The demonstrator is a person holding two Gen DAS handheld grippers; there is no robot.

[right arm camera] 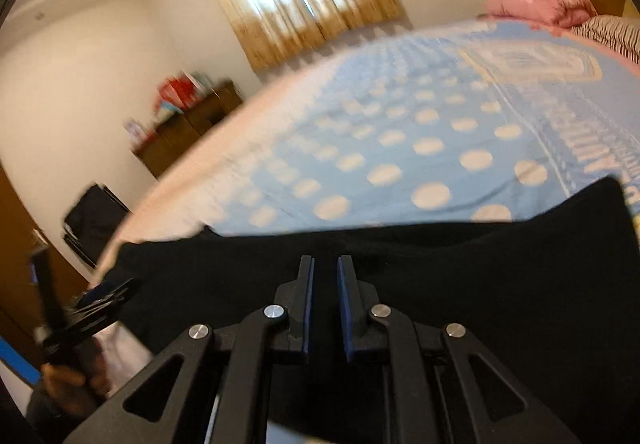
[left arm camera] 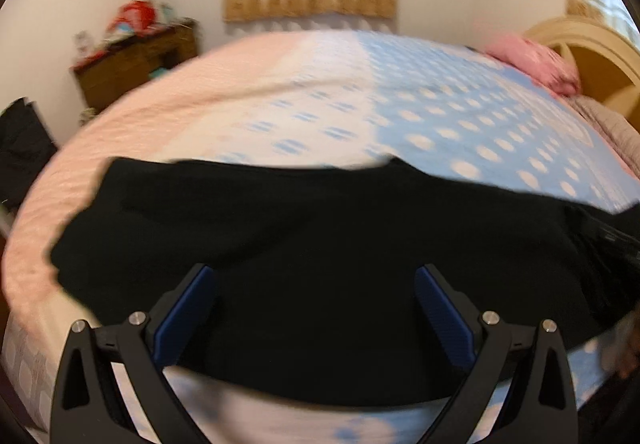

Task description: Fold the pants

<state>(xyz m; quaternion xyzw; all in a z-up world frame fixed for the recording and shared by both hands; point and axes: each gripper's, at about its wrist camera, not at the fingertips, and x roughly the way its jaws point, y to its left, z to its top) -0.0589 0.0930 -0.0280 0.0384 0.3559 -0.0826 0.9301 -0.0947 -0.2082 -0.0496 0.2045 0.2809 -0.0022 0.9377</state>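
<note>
The black pants [left arm camera: 304, 256] are found lying on the bed [left arm camera: 440, 116], spread over its blue spotted cover near the front edge. From the left wrist view their long axis is judged to run across the picture, from the left, over the pink part of the cover, to the right, where the cloth reaches the frame edge. Whether they are already folded once cannot be told: the cloth is dark and the picture is blurred.

The left claw [left arm camera: 316, 284] is seen released, its blue pads set wide apart, with the pants directly ahead of it and below. No cloth is seen pinched between the pads; the fabric lies beyond and under them. Whether the fingers touch the cloth cannot be told.

The right claw [right arm camera: 325, 276] is seen nearly clenched, only a narrow slit being left between its pads. The pants [right arm camera: 440, 284] fill the ground straight ahead of it and to its right. It cannot be told whether a thin layer of cloth is caught in the slit, black lying against black there.

In the right wrist view the left claw [right arm camera: 100, 296] is noted at the lower left, at the left end of the garment.

It is judged that each claw stands towards one end of the long axis, the left claw nearer the left end and the right claw nearer the right. The coming move is judged to turn on this: one end to be carried along the axis towards the other, or the near edge lifted away towards the far edge.
</note>
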